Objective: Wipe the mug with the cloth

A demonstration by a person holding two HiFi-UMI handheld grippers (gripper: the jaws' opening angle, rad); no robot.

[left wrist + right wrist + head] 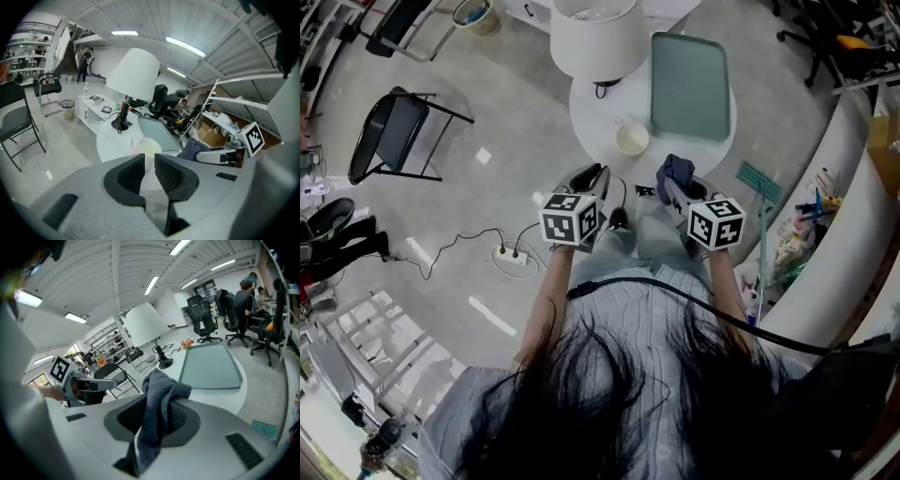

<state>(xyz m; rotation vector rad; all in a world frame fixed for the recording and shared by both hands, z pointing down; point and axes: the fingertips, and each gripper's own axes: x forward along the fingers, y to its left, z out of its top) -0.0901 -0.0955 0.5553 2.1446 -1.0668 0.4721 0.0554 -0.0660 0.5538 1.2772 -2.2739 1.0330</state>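
Clamping the dark blue cloth (pixel 161 390) between its jaws, the right gripper (pixel 157 420) hangs short of the round white counter (pixel 586 117), with the cloth bunched above the pads and trailing below. The left gripper (pixel 149 172) is empty, its jaws a narrow gap apart, aimed at the cream mug (pixel 632 139). That mug stands upright on the counter, near the lamp (pixel 598 37) and just beside the grey-green tray (pixel 689 84), touched by neither gripper. The cloth is in hand; steadying and wiping the mug look still to do.

cloth (pixel 161 399): soft fuzzy fabric | mug (pixel 632 140): smooth, glossy | table (pixel 591 122): smooth, matt | tray (pixel 689 84): matt
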